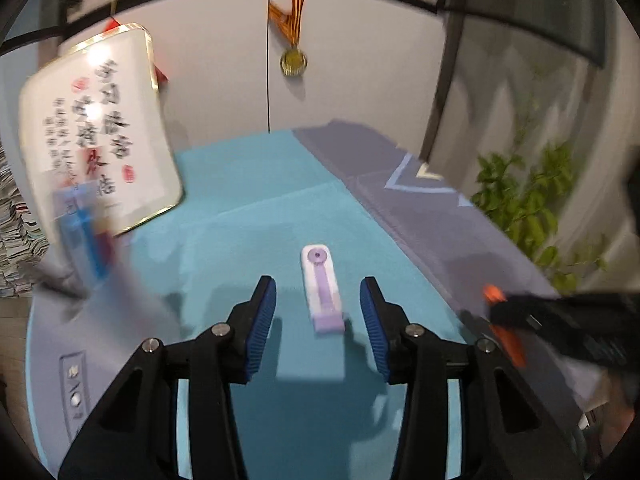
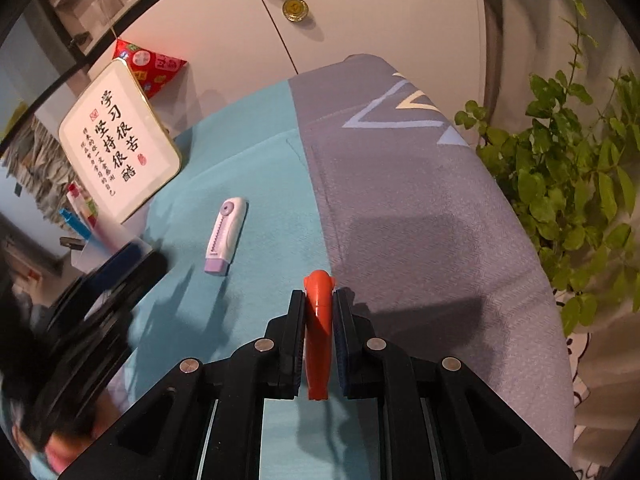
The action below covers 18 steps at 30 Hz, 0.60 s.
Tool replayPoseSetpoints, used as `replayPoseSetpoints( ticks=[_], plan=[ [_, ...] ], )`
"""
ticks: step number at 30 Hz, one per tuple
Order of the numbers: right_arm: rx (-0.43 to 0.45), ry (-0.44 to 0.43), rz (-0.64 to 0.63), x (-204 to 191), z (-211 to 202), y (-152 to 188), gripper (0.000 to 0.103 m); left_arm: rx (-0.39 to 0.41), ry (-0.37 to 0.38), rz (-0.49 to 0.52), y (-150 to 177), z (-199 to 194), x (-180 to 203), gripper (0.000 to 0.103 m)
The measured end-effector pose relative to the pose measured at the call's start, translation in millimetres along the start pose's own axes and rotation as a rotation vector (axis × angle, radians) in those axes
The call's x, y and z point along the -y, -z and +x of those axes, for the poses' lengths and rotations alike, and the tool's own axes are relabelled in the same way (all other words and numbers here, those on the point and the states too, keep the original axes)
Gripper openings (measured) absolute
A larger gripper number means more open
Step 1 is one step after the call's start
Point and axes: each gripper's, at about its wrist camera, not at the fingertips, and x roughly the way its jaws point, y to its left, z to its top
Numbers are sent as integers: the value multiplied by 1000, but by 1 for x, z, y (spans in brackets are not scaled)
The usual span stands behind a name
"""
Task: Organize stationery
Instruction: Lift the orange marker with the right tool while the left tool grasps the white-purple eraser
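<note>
A white and purple eraser (image 1: 322, 289) lies on the teal cloth, its far end pointing away. My left gripper (image 1: 318, 300) is open and its jaws stand either side of the eraser's near half, just above the cloth. The eraser also shows in the right wrist view (image 2: 225, 234). My right gripper (image 2: 318, 296) is shut on an orange pen (image 2: 319, 326) and holds it over the seam between the teal and grey cloth. The orange pen (image 1: 505, 330) and the right gripper show at the right of the left wrist view. A clear holder (image 1: 82, 236) with blue and red pens stands at the left.
A framed calligraphy board (image 2: 120, 142) leans at the back left. A medal (image 2: 295, 9) hangs on the white cabinet. A leafy plant (image 2: 572, 184) stands past the table's right edge. The grey patterned cloth (image 2: 420, 208) covers the right half. A red packet (image 2: 150, 66) sits behind the board.
</note>
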Motion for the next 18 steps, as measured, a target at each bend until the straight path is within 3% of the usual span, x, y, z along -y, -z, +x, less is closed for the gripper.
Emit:
replayPoseSetpoints(
  ticks=[9,10,11,12,18],
  plan=[
    [11,-94,-9,21,7,-9,14,-118,-123,-21,-24,65,5,40],
    [14,-99,-12,22,7,-9,14,-130,-123,-30,-25,68,3,38],
    [20,-110,-15,23,6,-10,14,-144,-113,-35,-26,71,2,27],
    [25,-120,-15,24,5,-10,14,-160,-99,-37,-25,73,1,24],
    [28,-126,1,31,9,-13,14,-99,-106,10,-21,52,9,24]
  ],
)
